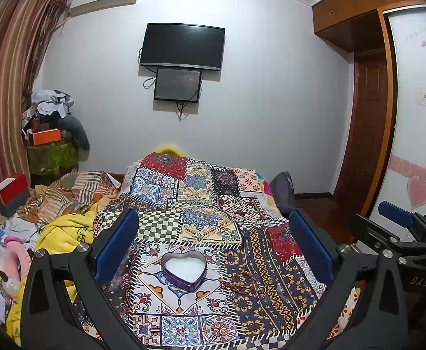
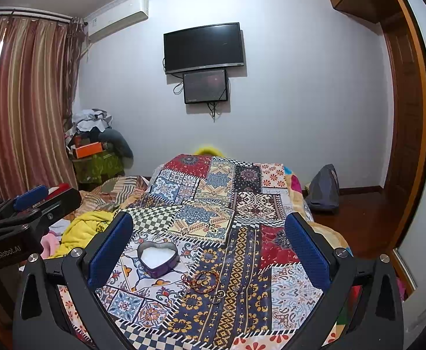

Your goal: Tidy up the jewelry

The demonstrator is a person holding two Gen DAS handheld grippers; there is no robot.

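- Where curtains (image 2: 23, 102) fall in brown and red stripes at far left, full folds only in the right wrist view; cut to a strip in the left wrist view.
- Piled beside them: crumpled yellow blanket (image 1: 64, 233), striped bedding, an orange box (image 1: 46, 136) on a cluttered stack.
- Left gripper (image 1: 213, 250) held above the bed, jaws spread wide, nothing between the ribbed blue pads (image 1: 116, 248); seen side-on in the right wrist view (image 2: 29, 201), black body with white lettering.
- Heart-shaped tin (image 1: 184, 268) on the patchwork bedspread (image 1: 201, 192), purple metal wall, white filling, lid off; lying between the left gripper's fingers in that view.
- Just right of the tin, touching the cloth: loop of reddish-brown beads (image 2: 204, 281), with small thin metal rings (image 2: 217, 296) beside it, clearer in the right wrist view. Too small to tell ring details.
- Right gripper (image 2: 208, 252) likewise agape and empty, same blue textured pads on black arms; only one pad and frame (image 1: 396, 218) visible in the left wrist view.
- Flat black screen (image 1: 182, 46) on the pale wall, smaller screen under it.
- Glossy wardrobe door (image 1: 420, 116) with pink hearts at far right, left wrist view only; grey bag (image 2: 323, 188) on the dark wood floor, plainer in the right.
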